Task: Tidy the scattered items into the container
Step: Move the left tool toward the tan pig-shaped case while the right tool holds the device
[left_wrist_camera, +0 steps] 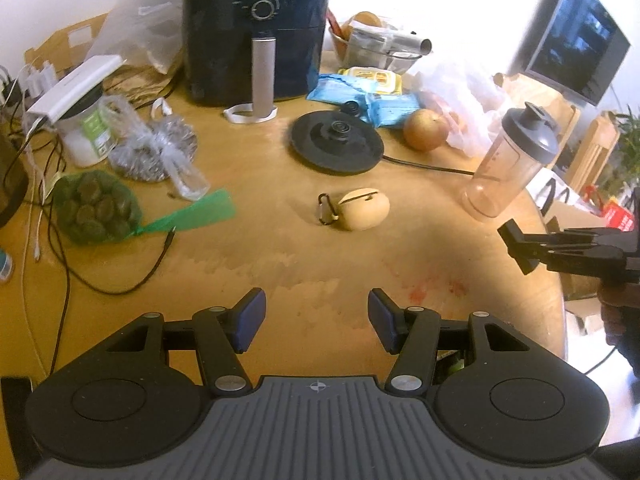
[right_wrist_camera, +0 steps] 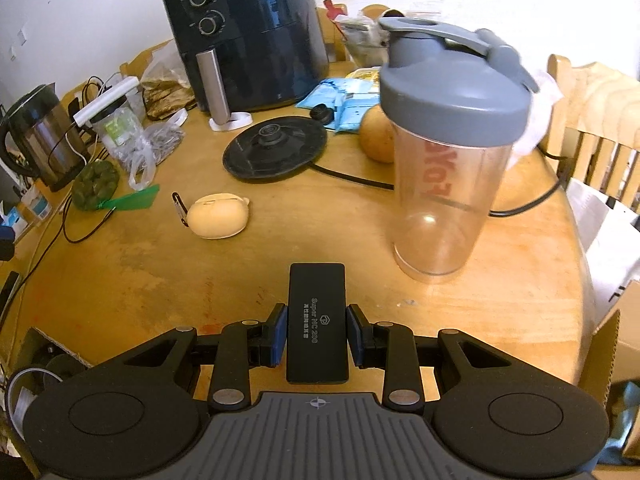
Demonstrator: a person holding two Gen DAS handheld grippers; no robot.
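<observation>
**Wooden table, one black box held tight**

Wooden and round, the table [left_wrist_camera: 304,248] lies under both grippers. Far ahead of the left gripper [left_wrist_camera: 316,318] stands the big dark air fryer [left_wrist_camera: 258,28] with two round knobs and a silver handle. Closer, ahead and a bit to the right, is a flat black kettle base [left_wrist_camera: 337,145] with its cord running off to the right. A clear shaker cup [right_wrist_camera: 448,160] with a grey lid stands upright just ahead and to the right of the right gripper [right_wrist_camera: 316,336]. An apple [left_wrist_camera: 425,129] sits past the kettle base, beside a white plastic bag [left_wrist_camera: 464,100]. To the left of the left gripper is a green net bag [left_wrist_camera: 96,208] full of dark round things, and behind it a clear bag [left_wrist_camera: 156,150] tied in a knot. A small tan pouch [left_wrist_camera: 364,209] with a metal clip lies straight ahead of the left gripper, all by itself on bare wood.

The left gripper has its two blue pads wide apart and holds nothing. The right gripper is squeezed onto a flat black box [right_wrist_camera: 317,320] with pale writing on it. A blue pad presses each long side, and the box sticks out forward, just above the table. At the far right of the right gripper's view, the edge of a cardboard box [right_wrist_camera: 608,344] shows beside the table.
</observation>
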